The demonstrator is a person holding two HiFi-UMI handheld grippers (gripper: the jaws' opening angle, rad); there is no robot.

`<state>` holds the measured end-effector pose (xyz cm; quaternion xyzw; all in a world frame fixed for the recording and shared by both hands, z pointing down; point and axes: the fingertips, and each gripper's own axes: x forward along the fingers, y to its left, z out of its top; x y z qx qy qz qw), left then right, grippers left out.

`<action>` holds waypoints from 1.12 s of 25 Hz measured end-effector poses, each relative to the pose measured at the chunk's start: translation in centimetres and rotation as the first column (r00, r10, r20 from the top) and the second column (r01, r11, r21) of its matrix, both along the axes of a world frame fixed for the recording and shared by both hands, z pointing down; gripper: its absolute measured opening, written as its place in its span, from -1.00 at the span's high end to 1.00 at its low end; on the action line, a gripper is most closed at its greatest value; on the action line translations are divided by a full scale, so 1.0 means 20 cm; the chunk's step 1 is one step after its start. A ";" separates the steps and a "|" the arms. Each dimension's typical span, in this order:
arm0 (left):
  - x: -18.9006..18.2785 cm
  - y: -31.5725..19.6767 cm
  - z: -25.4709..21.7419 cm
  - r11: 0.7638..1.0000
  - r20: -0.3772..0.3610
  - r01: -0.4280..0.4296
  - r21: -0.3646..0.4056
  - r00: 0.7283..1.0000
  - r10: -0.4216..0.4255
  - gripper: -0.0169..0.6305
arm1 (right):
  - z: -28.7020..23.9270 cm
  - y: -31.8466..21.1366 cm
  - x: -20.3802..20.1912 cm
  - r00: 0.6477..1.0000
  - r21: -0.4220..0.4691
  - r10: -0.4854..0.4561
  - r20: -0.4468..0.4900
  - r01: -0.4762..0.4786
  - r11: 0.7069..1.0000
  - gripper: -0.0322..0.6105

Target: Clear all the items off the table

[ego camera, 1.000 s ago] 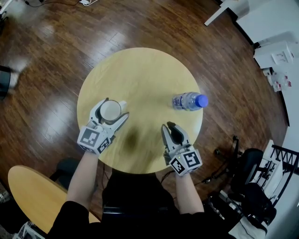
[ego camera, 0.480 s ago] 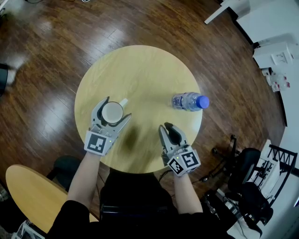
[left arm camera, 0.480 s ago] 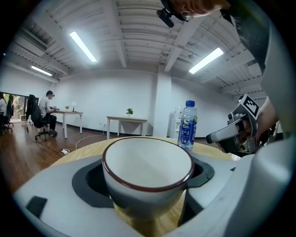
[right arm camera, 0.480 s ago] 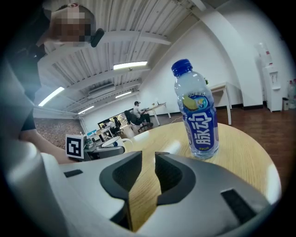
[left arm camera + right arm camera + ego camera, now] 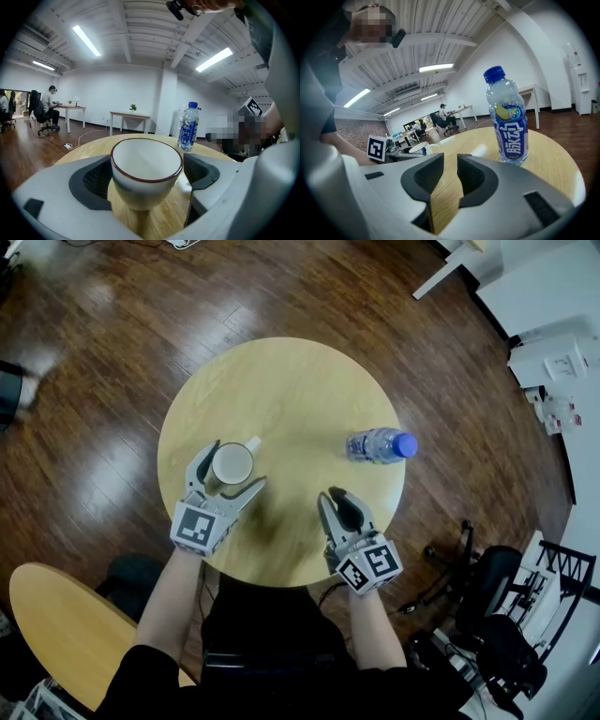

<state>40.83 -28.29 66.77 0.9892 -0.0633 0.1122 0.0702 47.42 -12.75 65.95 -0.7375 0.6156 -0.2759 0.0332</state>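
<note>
Now left tongs [image 5: 234, 466] just opened wider round cup [image 5: 146, 185], near table [image 5: 291, 390] edge.

- Dark, glossy wood-plank floor [image 5: 112, 456] surrounds the round, light-wood worktop [image 5: 281, 381].
- A second pale round table [image 5: 66, 624] stands close beside it.
- White walls [image 5: 117, 93]; ribbed white ceiling [image 5: 140, 28] with lit strip lights [image 5: 86, 41].
- Desks [image 5: 129, 115] along the far wall; a person [image 5: 47, 101] sits at one.

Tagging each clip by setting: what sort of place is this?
Likely an open-plan office: a person seated at a desk by white walls, ceiling strip lights, and a round table on dark wood flooring.
</note>
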 end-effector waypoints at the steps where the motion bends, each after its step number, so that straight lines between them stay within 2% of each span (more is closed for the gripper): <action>1: -0.02 0.00 -0.01 1.000 -0.002 0.011 -0.005 1.000 -0.011 -0.51 | -0.01 0.00 -0.01 1.000 0.004 -0.006 0.000 0.006 1.000 0.61; 7: -0.14 0.00 -0.13 0.994 -0.026 0.093 -0.061 0.995 -0.094 -0.49 | -0.09 0.01 -0.03 0.999 0.054 -0.035 -0.015 0.035 0.998 0.61; 11: -0.29 0.01 -0.21 0.969 -0.043 0.210 -0.129 0.975 -0.217 -0.01 | -0.21 0.02 -0.07 0.997 0.106 -0.075 -0.024 0.077 0.991 0.61; 13: -0.36 -0.02 -0.31 0.957 -0.071 0.260 -0.131 0.960 -0.271 0.14 | -0.32 -0.03 -0.05 0.994 0.158 -0.095 -0.049 0.102 0.982 0.61; 16: -0.44 0.00 -0.47 0.953 -0.112 0.280 -0.113 0.950 -0.292 0.62 | -0.50 -0.04 -0.04 0.990 0.224 -0.107 -0.091 0.125 0.967 0.61; 17: -0.46 0.02 -0.53 0.955 -0.127 0.276 -0.108 0.949 -0.288 0.93 | -0.55 -0.04 -0.03 0.989 0.241 -0.107 -0.105 0.130 0.962 0.61; 23: -0.57 0.07 -0.82 0.957 -0.226 0.284 -0.067 0.929 -0.291 0.94 | -0.76 0.01 0.00 0.981 0.315 -0.098 -0.167 0.147 0.938 0.61; 28: -0.65 0.04 -0.92 0.949 -0.272 0.314 -0.028 0.911 -0.309 0.94 | -0.85 0.03 0.01 0.975 0.339 -0.077 -0.211 0.147 0.929 0.72</action>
